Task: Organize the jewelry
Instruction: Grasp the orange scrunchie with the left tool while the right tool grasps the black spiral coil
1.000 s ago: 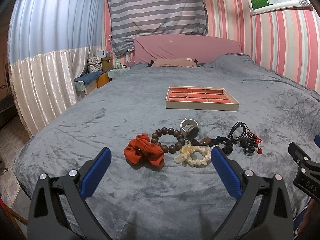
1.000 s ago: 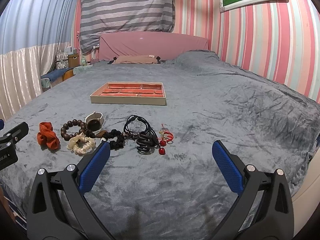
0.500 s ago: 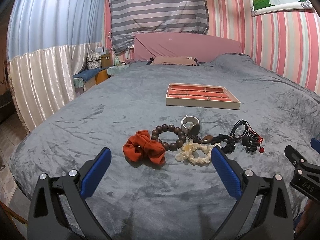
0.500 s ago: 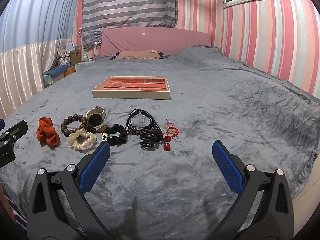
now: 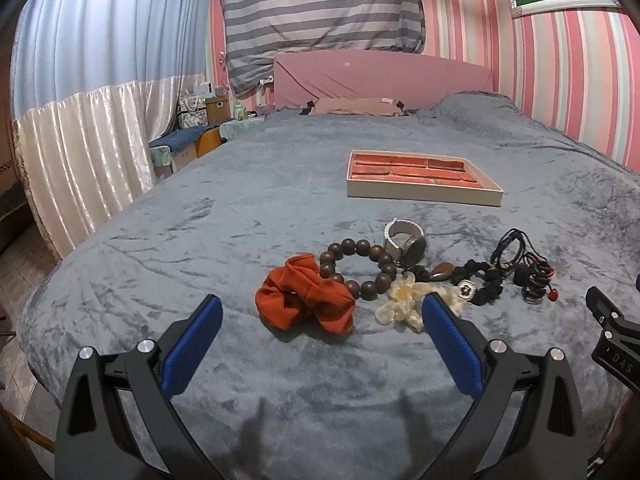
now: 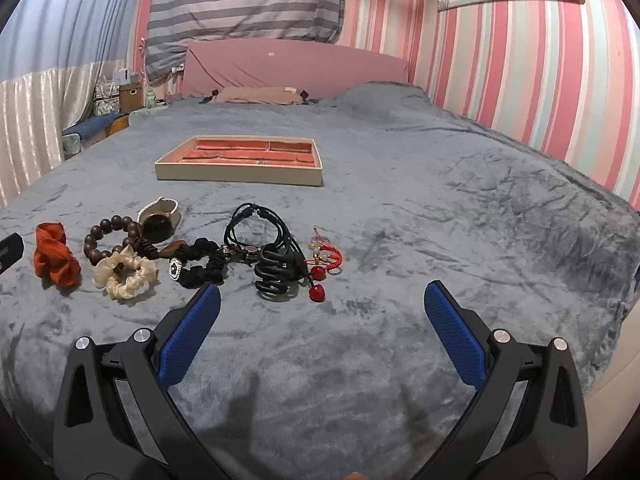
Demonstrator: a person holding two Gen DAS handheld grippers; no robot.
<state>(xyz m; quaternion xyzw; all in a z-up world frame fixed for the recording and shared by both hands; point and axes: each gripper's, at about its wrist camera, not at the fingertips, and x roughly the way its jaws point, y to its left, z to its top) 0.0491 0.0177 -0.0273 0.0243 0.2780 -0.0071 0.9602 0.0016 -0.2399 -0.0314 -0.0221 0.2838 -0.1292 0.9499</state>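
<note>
Looking along both grippers, we see a wide bed [image 6: 440, 208] under a grey plush cover, with the near edge of the bed just below us. Our left gripper [image 5: 322, 316] has its jaws spread wide and empty, above the orange scrunchie [image 5: 306, 298]. Our right gripper [image 6: 322, 306] is likewise wide open and holds nothing; bare cover lies between its blue pads [image 6: 454, 334] and stretches off to the right as far as the striped wall.

The jewelry lies in a loose row running left to right across the bed: the scrunchie, a dark bead bracelet [image 6: 110, 238], a cream scrunchie [image 6: 126, 274], a watch [image 6: 158, 220] tipped on its side, a black scrunchie [image 6: 200, 266], black cords [image 6: 260, 224], a black claw clip [image 6: 276, 274] and red cherry beads [image 6: 317, 284]. Many touch or overlap.

Beyond the row, well apart from it, sits the tray [image 6: 240, 172] with red compartments, its long axis parallel to the row.
</note>
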